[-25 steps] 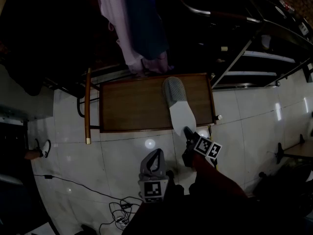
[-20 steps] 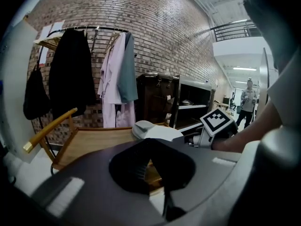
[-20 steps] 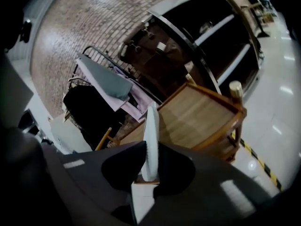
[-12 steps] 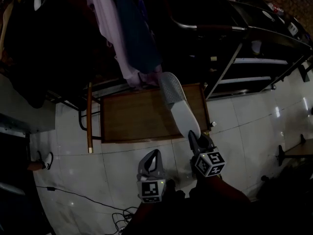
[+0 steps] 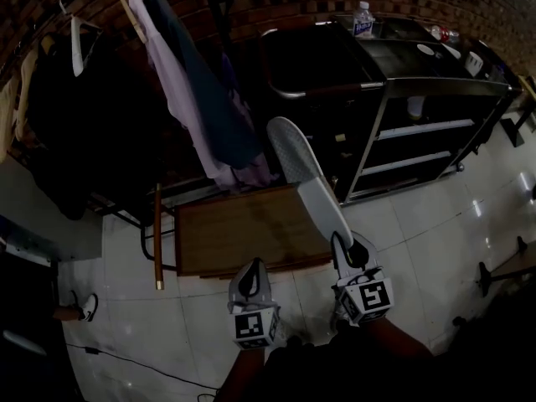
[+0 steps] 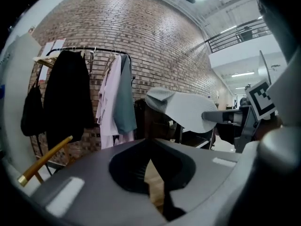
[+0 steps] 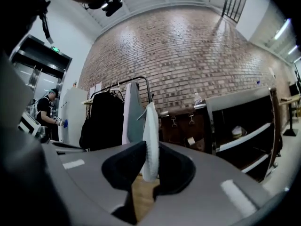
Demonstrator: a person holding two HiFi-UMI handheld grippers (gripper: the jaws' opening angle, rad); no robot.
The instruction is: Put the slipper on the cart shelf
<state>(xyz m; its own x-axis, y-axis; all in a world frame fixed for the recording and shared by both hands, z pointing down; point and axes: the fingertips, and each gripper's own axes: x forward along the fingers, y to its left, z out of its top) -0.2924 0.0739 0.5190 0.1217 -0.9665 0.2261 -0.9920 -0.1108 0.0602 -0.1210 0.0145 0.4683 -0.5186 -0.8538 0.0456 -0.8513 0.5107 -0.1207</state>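
Since the pale, flat foam slipper (image 5: 311,187) looks light and bendy, the right gripper (image 5: 342,254) clamps its heel end, while the left gripper (image 5: 252,276) sits closed, empty.

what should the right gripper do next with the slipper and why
Probably carry the slipper rightward toward the cart shelf. The right gripper is clamped on its heel, holding it in the air above the wooden table, short of the cart.

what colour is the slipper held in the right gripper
The flat slipper is white with a grey toe cover; clearest in the head view.
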